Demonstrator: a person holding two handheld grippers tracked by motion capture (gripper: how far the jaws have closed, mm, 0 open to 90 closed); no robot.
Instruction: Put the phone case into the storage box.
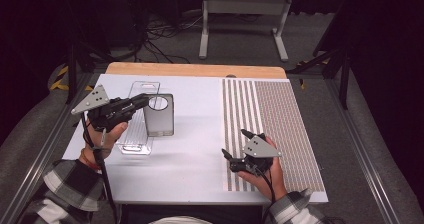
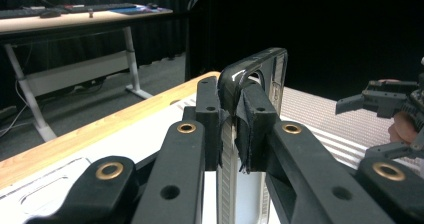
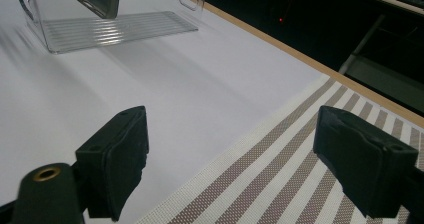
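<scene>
White desk (image 1: 190, 149) mid-frame: left hand-held gripper (image 1: 141, 102) clamps the phone case (image 1: 159, 115) above the clear tray (image 1: 137, 116) at left, not yet dropped in, while right hand-held gripper (image 1: 235, 145) waits wide and empty.

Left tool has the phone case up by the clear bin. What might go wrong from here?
1. The left tool pinches the phone case by one thin edge only, so the case may twist or slip out.
2. The case hangs beside the clear bin; lowering it could knock the bin's wall and shove that light bin.
3. The right tool is open and bracing nothing.
</scene>
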